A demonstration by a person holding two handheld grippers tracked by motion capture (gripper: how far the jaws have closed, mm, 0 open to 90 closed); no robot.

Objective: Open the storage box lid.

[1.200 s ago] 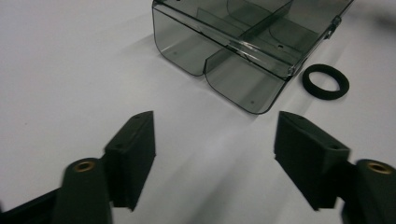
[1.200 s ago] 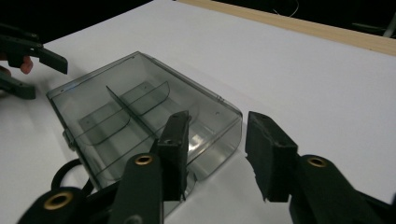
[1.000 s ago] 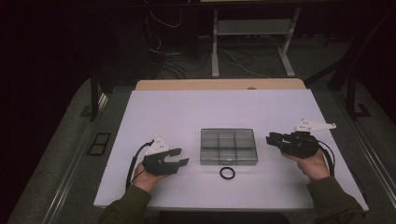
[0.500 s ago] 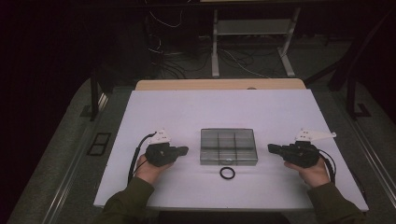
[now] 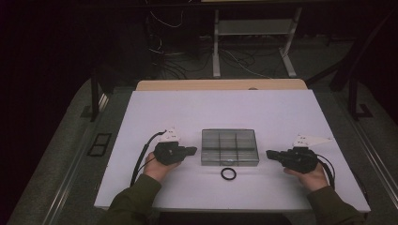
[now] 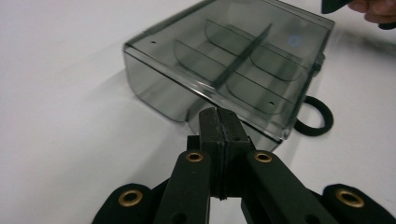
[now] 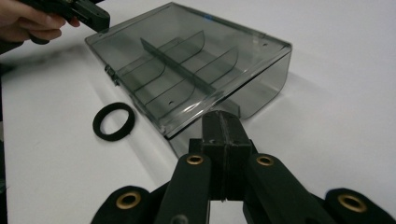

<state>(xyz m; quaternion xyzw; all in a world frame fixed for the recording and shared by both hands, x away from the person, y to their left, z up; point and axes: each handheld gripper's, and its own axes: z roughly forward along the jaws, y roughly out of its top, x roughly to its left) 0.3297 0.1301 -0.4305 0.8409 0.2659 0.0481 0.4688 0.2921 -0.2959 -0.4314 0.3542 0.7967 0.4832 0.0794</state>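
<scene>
Centre of the white desk [image 5: 141,122]: a smoked, see-through compartment box [image 5: 230,147], lid down, dividers showing through it, sitting flat with its long axis running from 9 o'clock to 3 o'clock in the high view. Just off its near edge, at about 6 o'clock, lies a small black rubber ring [image 5: 228,174], close by but not touching the box.

Now the tools. The left tool [image 5: 192,151] sits at the box's 9 o'clock, tip aimed at the short left wall and just beside it. In the left gripper view its jaws are pressed flat together with nothing between them [image 6: 218,122], the box [image 6: 233,65] dead ahead at 12 o'clock and the ring [image 6: 314,116] off at 2 o'clock.

The right tool [image 5: 271,154] mirrors it from 3 o'clock, jaws likewise pinched together on nothing [image 7: 223,126], the box [image 7: 187,65] ahead and the ring [image 7: 114,121] at 10 o'clock.

Which is nearer? By the high view the left tip looks a shade closer to its wall. My read: both tips line up along the long axis, so an inward push from each end would brace the box.
</scene>
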